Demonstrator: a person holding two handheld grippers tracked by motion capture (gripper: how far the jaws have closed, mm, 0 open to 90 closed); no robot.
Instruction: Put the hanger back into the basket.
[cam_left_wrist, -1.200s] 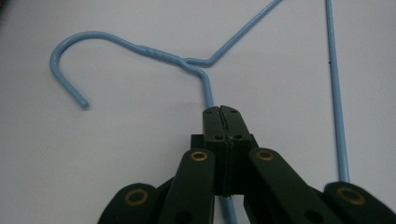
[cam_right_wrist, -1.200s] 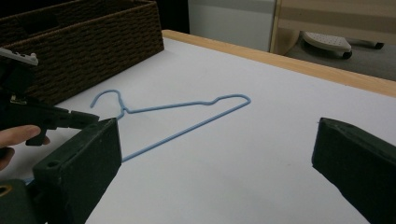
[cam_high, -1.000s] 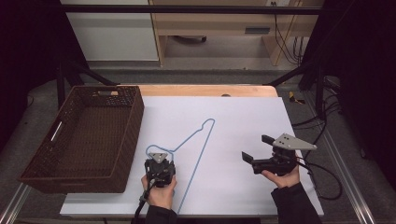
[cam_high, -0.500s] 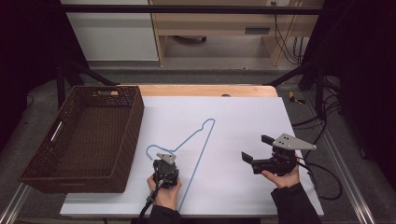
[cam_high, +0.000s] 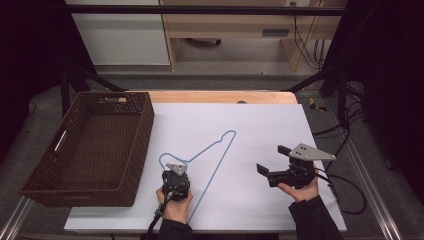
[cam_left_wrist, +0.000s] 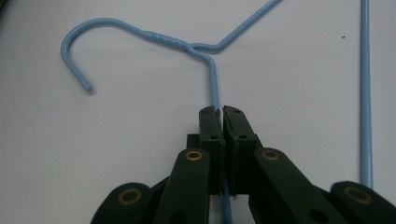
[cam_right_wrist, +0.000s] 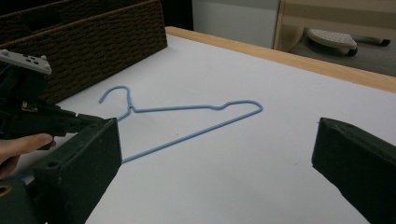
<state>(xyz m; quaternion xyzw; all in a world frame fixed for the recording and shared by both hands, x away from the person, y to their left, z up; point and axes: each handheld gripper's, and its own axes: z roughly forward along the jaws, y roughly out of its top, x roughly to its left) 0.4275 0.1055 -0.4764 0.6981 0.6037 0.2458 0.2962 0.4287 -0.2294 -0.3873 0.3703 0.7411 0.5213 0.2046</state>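
Down at the near edge of the white worktop (cam_high: 260, 125), the left claw (cam_high: 175, 176) is clamped on the blue wire hanger (cam_high: 215, 150): in the left gripper view its two black jaws are pressed together on the slanted shoulder wire just below the twisted neck, having just finished closing onto it. The hanger lies flat on the worktop, its hook (cam_left_wrist: 81, 46) curling toward the woven brown basket (cam_high: 90, 145) that stands on the left side of the worktop, and its long straight bar runs past the left claw on the side away from the basket. The right claw (cam_high: 272, 162) is held well apart from the hanger at the right side of the worktop, its jaws spread wide with nothing between them.
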